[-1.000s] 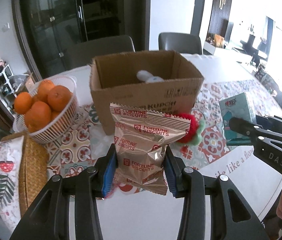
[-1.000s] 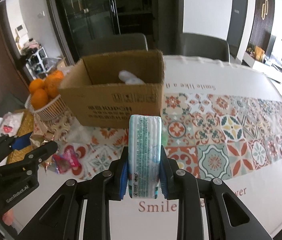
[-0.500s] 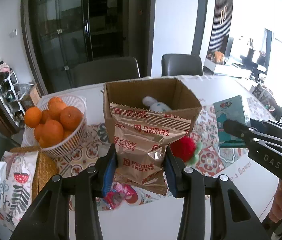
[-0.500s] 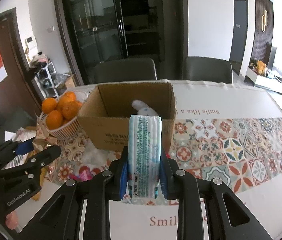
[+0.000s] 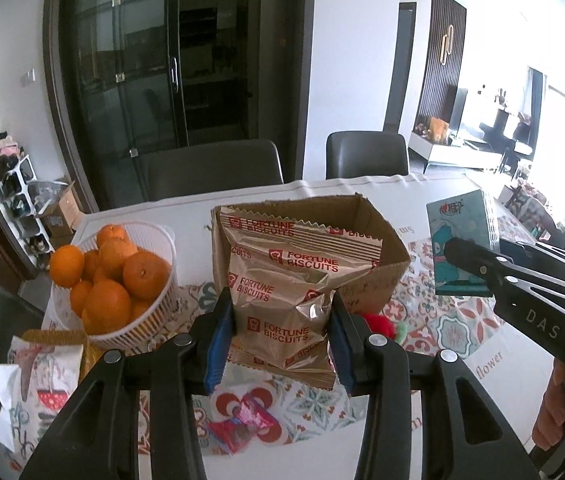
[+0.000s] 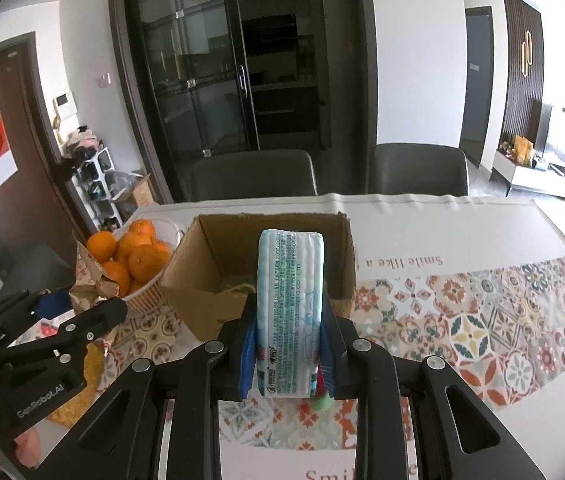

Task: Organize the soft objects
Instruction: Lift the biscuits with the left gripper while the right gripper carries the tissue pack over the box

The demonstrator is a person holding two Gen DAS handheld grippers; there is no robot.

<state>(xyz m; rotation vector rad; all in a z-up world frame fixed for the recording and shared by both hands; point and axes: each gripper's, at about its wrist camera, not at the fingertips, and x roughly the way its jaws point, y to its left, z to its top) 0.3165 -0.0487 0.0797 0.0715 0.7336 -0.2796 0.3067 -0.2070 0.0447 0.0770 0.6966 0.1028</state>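
Note:
My left gripper is shut on a gold Fortune Biscuits bag and holds it in the air in front of the open cardboard box. My right gripper is shut on a pale blue tissue pack, held upright before the same box. The tissue pack also shows in the left wrist view. The box's inside is mostly hidden behind the held items. A red plush toy lies on the table by the box.
A white basket of oranges stands left of the box on the patterned tablecloth. A small pink packet lies below my left gripper. A woven basket with a printed cloth sits at the left edge. Two dark chairs stand behind the table.
Both grippers have risen and pulled back with their loads; the box and basket now sit lower and farther in both views. The white object in the box is now hidden.

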